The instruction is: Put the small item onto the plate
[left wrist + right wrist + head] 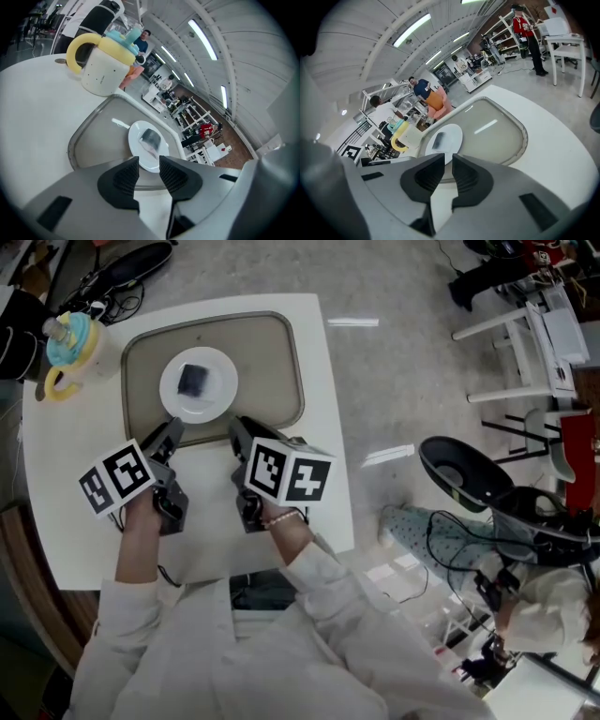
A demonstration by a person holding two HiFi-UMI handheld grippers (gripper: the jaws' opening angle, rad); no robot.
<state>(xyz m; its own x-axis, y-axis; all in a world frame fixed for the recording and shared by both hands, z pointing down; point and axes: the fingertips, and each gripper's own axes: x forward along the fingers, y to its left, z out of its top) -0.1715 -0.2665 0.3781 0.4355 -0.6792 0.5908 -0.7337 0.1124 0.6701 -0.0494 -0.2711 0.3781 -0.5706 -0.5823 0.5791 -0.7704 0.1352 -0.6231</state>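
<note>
A small dark item (194, 381) lies on a white plate (169, 390), which sits in a grey tray (272, 362) on the white table. My left gripper (172, 432) hovers at the tray's near edge, just short of the plate. In the left gripper view its jaws (149, 161) stand open and hold nothing; the item (151, 138) and plate (136, 140) show beyond them. My right gripper (240, 427) hangs beside it, to the right of the plate. Its jaws (448, 159) show a narrow gap with nothing in it, and the plate (452, 136) lies ahead.
A white cup with a yellow handle and teal lid (67, 348) stands at the table's far left corner, beside the tray. To the right, past the table's edge (342, 456), are a black chair (464, 474), cables and a white frame (525, 343) on the floor.
</note>
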